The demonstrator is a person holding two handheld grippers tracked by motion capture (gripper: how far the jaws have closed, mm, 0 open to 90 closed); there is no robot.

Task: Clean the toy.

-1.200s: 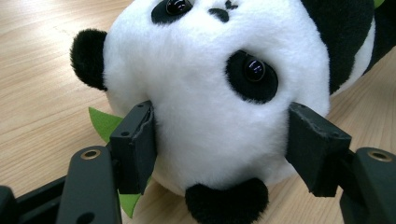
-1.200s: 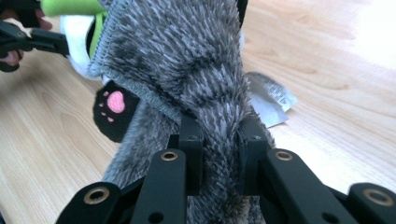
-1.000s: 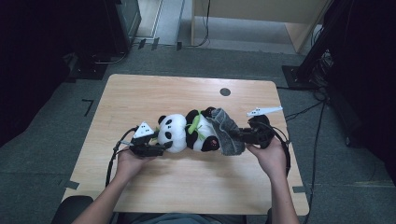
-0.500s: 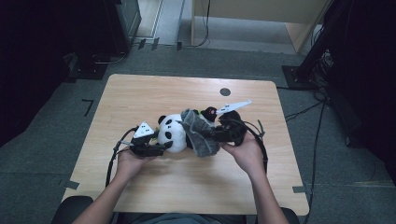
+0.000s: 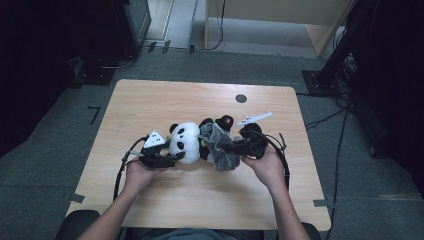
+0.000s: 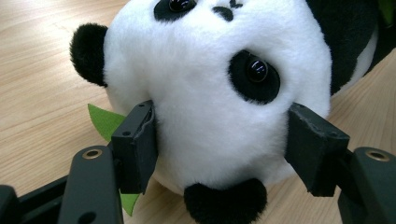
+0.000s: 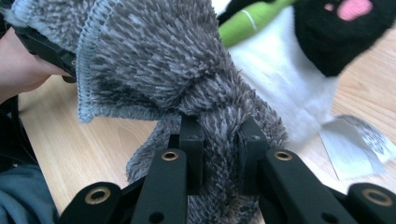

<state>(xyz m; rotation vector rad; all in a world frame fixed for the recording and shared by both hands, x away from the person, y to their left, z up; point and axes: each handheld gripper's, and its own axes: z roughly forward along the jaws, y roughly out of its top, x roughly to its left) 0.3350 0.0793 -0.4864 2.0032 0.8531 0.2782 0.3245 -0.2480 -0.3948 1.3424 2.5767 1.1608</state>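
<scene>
A plush panda [image 5: 187, 142] lies on its back across the middle of the wooden table [image 5: 150, 100], head toward the left. My left gripper [image 5: 167, 159] is shut on the panda's white head [image 6: 210, 84], one pad on each side. A fuzzy grey cloth [image 5: 220, 147] is draped over the panda's belly. My right gripper [image 5: 234, 146] is shut on a bunched fold of that cloth [image 7: 219, 126], just right of the panda's body [image 7: 280, 88]. A black foot with a pink sole [image 5: 226, 121] sticks up behind the cloth.
A small black disc [image 5: 241, 98] is set in the table near its far edge. A white label [image 7: 355, 140] lies flat on the wood beside the panda. Cables [image 5: 280, 150] loop from the right gripper. Dark furniture stands on the floor around the table.
My right gripper has carried the grey cloth leftward, from the panda's feet up onto its belly. The left gripper and the panda's head have stayed put.
</scene>
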